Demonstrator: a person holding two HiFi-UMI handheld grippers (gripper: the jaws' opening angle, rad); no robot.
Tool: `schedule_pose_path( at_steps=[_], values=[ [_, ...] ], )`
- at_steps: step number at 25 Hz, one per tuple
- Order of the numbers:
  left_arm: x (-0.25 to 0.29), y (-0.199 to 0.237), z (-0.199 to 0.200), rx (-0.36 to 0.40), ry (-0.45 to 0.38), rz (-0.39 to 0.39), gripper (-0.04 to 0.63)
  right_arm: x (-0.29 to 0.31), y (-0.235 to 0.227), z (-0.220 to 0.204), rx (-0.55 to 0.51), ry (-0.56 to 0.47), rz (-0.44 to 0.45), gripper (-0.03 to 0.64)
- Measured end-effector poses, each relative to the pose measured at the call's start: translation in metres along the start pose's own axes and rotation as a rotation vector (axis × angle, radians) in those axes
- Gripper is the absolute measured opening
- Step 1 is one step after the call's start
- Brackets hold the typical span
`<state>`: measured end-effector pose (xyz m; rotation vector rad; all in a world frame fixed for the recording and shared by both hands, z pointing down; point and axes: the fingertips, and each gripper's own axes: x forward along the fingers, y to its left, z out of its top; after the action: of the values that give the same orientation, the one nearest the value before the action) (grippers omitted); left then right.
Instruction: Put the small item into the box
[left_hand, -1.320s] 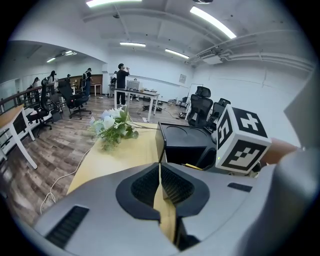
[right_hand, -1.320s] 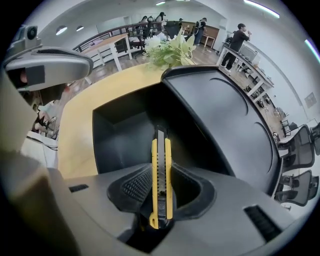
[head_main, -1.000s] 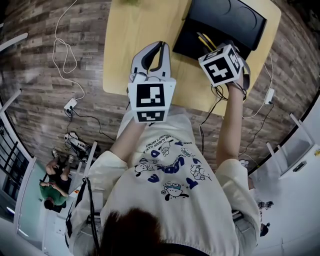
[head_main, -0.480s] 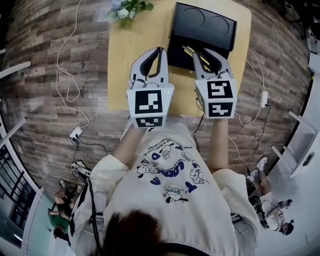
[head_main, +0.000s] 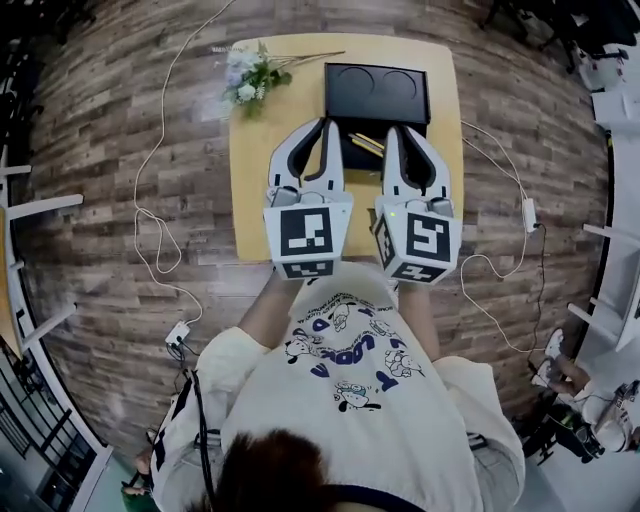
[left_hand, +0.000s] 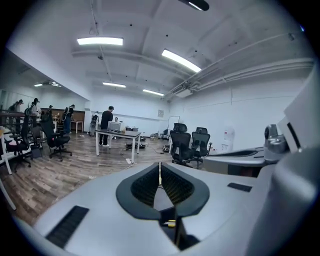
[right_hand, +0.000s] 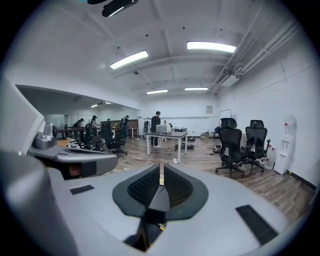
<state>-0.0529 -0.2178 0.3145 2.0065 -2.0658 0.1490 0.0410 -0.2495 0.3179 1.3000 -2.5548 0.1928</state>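
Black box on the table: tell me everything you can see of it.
The black box is rectangular, matte and dark, with two shallow round impressions side by side on its far panel. It sits on the far middle of the light wooden table. Thin yellow sticks lie in its near part.

Bright, even light from ceiling strip lights high above the left gripper; shadows soft; strong fisheye bending, black corners at the edges; the gripper's near body slightly blurred.
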Motion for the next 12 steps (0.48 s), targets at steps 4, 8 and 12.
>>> schedule_pose_path(
  at_steps=[4, 8, 12],
  values=[
    [-0.014, -0.008, 0.017, 0.026, -0.046, -0.011, 0.023, -0.017, 0.000, 0.016, 0.035, -0.072, -0.043, 0.044],
    [-0.024, -0.014, 0.030, 0.053, -0.083, -0.020, 0.023, -0.029, 0.002, 0.026, 0.051, -0.113, -0.058, 0.044],
    [-0.030, -0.018, 0.038, 0.071, -0.112, -0.033, 0.023, -0.035, 0.004, 0.033, 0.043, -0.143, -0.067, 0.044]
  ],
)
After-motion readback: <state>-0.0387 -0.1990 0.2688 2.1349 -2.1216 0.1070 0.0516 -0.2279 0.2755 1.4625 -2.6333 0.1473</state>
